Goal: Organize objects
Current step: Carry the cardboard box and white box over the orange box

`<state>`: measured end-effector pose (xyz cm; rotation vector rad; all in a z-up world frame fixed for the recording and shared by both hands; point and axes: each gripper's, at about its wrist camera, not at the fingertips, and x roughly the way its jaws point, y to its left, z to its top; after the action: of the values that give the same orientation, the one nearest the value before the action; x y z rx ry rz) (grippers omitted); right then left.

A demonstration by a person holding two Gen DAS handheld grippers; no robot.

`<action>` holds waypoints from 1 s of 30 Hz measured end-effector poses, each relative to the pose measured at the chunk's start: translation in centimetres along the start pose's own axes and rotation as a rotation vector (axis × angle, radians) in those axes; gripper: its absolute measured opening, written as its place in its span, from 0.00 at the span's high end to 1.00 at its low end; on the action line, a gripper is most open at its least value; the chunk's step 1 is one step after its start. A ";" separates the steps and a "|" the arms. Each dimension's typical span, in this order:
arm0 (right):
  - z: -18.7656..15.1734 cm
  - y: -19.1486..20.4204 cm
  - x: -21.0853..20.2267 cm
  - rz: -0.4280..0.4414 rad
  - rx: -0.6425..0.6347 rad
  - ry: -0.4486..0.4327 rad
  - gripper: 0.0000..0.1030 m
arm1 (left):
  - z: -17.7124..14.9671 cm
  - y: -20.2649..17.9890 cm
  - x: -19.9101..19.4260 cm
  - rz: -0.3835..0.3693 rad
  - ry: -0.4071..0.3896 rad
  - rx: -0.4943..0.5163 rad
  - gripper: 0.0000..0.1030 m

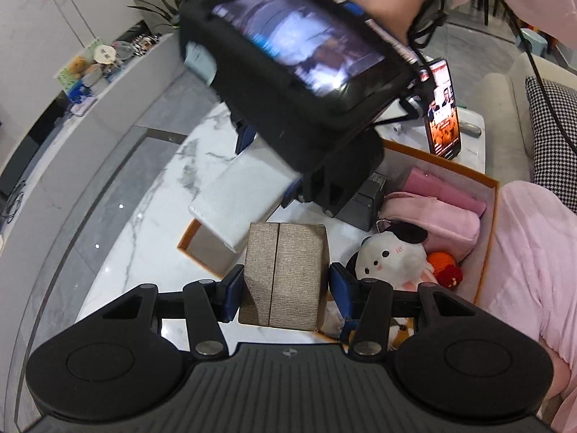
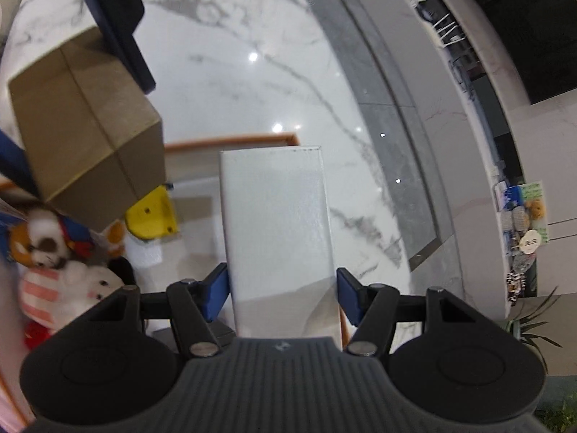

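Observation:
My left gripper [image 1: 285,285] is shut on a tan-grey box [image 1: 285,274] with a seam down its middle, held over the orange-rimmed storage box [image 1: 492,216]. The tan box also shows in the right wrist view [image 2: 90,122], upper left, between the left gripper's blue pads. My right gripper [image 2: 281,292] is shut on a white rectangular box [image 2: 276,216], which also shows in the left wrist view [image 1: 241,195], held above the storage box's far corner [image 2: 252,139]. The right gripper's black body [image 1: 299,83] fills the top of the left wrist view.
The storage box holds a white plush [image 1: 393,256], pink pouches [image 1: 443,195], a dark grey box [image 1: 364,202], an orange-red toy [image 1: 447,267], a yellow item [image 2: 153,213] and more plush toys [image 2: 47,245]. A phone [image 1: 443,108] stands behind it. All rests on a marble table [image 2: 259,72].

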<state>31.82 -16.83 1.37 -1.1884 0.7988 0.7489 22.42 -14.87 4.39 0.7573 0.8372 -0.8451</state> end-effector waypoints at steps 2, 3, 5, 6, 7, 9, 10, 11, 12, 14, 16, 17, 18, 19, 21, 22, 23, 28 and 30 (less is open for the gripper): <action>-0.3 -0.4 1.6 0.021 -0.012 0.003 0.38 | 0.3 0.2 1.1 -0.015 0.013 0.002 0.43; -0.3 -0.5 2.3 0.026 -0.023 0.000 0.38 | 0.4 0.3 1.7 -0.022 0.020 0.004 0.43; -0.1 -0.7 3.8 0.042 -0.035 -0.006 0.38 | 0.5 0.3 2.6 -0.033 0.039 0.012 0.43; 0.0 -0.4 4.3 0.045 -0.037 -0.005 0.38 | 0.6 0.3 3.0 -0.038 0.048 0.020 0.43; 0.0 -0.4 5.0 0.052 -0.044 -0.005 0.38 | 0.7 0.3 3.5 -0.043 0.056 0.027 0.43; 0.1 -0.3 6.2 0.076 -0.048 -0.008 0.38 | 0.6 0.3 4.4 -0.056 0.070 0.034 0.43; -0.2 -0.2 6.4 0.089 -0.045 -0.012 0.38 | 0.7 0.5 4.8 -0.064 0.076 0.036 0.43; -0.3 -0.2 6.9 0.098 -0.041 -0.016 0.38 | 0.7 0.5 5.2 -0.070 0.082 0.040 0.43; -0.5 -0.2 7.1 0.103 -0.039 -0.018 0.38 | 0.7 0.5 5.5 -0.073 0.086 0.045 0.43; -0.6 -0.3 7.8 0.120 -0.039 -0.022 0.38 | 0.8 0.6 6.2 -0.079 0.097 0.054 0.43; -0.7 0.0 8.4 0.131 -0.057 -0.017 0.38 | 0.9 0.7 6.8 -0.083 0.105 0.058 0.43; -0.7 0.3 8.6 0.131 -0.071 -0.018 0.38 | 0.9 0.8 7.1 -0.087 0.110 0.055 0.43; -0.7 0.5 8.8 0.132 -0.085 -0.018 0.38 | 0.9 0.9 7.5 -0.090 0.114 0.051 0.43; -0.6 0.8 9.0 0.130 -0.097 -0.019 0.37 | 0.9 1.0 7.7 -0.095 0.119 0.046 0.43; -0.6 1.0 9.4 0.134 -0.110 -0.013 0.37 | 0.8 1.2 8.2 -0.102 0.128 0.040 0.43; -0.5 1.2 9.7 0.136 -0.118 -0.009 0.37 | 0.7 1.2 8.4 -0.103 0.131 0.038 0.43; -0.5 1.3 9.8 0.130 -0.130 -0.006 0.37 | 0.7 1.2 8.6 -0.102 0.135 0.036 0.43; -0.8 2.1 10.1 0.106 -0.177 0.016 0.36 | 0.4 1.3 8.9 -0.106 0.145 0.032 0.43; -0.8 1.9 9.9 0.104 -0.164 0.025 0.36 | 0.4 1.2 8.9 -0.105 0.148 0.031 0.43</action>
<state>35.25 -16.40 -8.19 -1.3123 0.8372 0.9005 27.18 -17.54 -2.81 0.8156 1.0041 -0.9053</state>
